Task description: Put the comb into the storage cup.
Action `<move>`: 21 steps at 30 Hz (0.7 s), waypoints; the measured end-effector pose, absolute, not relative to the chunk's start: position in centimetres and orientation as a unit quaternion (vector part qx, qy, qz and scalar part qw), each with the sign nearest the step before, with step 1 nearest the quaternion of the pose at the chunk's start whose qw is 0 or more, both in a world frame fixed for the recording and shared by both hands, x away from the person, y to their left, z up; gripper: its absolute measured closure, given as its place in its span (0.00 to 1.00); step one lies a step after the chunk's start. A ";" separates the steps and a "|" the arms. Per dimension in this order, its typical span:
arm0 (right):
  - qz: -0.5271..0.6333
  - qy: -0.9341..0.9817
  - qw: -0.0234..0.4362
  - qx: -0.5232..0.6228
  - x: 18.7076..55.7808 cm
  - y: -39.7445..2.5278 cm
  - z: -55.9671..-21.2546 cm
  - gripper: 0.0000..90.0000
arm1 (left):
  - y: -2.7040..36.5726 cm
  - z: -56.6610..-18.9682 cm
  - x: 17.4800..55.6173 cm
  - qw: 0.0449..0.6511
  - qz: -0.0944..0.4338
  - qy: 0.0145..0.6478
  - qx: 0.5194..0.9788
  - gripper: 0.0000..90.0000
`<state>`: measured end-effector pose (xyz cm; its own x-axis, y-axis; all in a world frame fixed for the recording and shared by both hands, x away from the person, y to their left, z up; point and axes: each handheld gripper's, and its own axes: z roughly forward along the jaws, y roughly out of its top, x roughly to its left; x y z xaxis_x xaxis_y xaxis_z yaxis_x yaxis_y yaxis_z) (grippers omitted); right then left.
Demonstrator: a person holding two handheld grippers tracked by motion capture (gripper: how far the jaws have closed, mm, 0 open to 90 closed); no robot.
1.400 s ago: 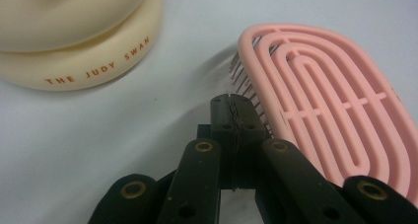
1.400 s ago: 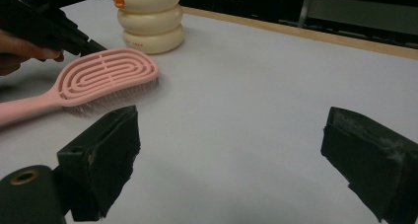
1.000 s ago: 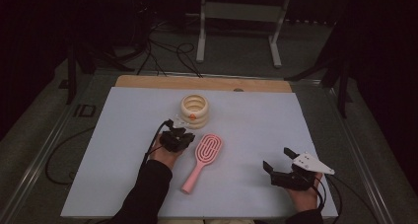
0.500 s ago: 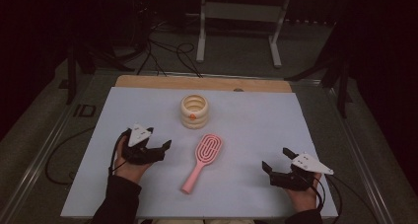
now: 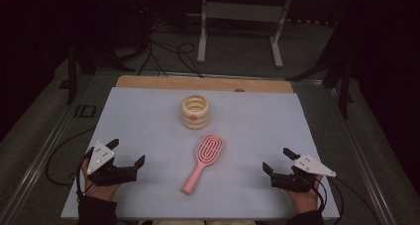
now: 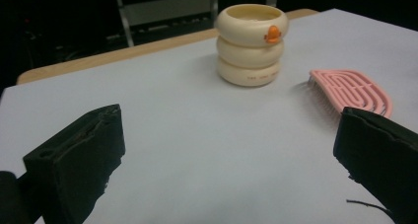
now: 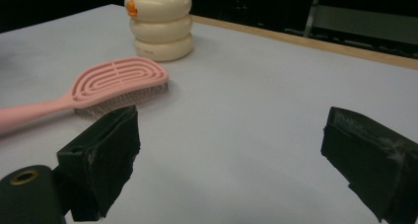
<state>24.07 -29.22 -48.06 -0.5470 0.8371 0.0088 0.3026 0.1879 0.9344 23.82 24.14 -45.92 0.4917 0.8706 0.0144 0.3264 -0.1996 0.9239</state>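
pink paddle hairbrush lying flat near the middle of the pale blue table mat, bristles down, slotted back up, handle angled toward the near edge and head pointing at the cream ringed container, which stands just beyond it, close but apart. seen again low in the left gripper view and in the right gripper view, fine bristles showing under the head there.

left gripper parked at the near left of the mat, jaws spread wide, nothing between them, well apart from the brush. right gripper resting at the near right, jaws likewise splayed and empty, also well off the brush.

probably light and stiff: moulded plastic, thin and open-worked, so little weight to lift. smooth surface, likely a bit slippery against the black pads. not fragile as such, though squeezing across the bristles would bend them and give a springy, unsure hold (best avoided). best taken at the handle, pinched side to side across its narrow width, near where it meets the head so the head does not droop or swing. low profile on the mat, so jaw tips needing to come right down to the surface on either side. container looking rigid and heavier, with a small orange mark on its wall.
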 end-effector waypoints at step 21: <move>0.508 0.722 0.273 0.382 23.7 -28.7 -48.0 0.08 | 24.6 -46.5 23.5 0.461 0.280 0.437 0.720 0.00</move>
<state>23.73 -28.70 -47.99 -0.5589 0.8292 -0.0068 0.2741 0.1924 0.9423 23.48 24.62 -46.51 0.4620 0.8869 -0.0003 0.3715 -0.1933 0.9081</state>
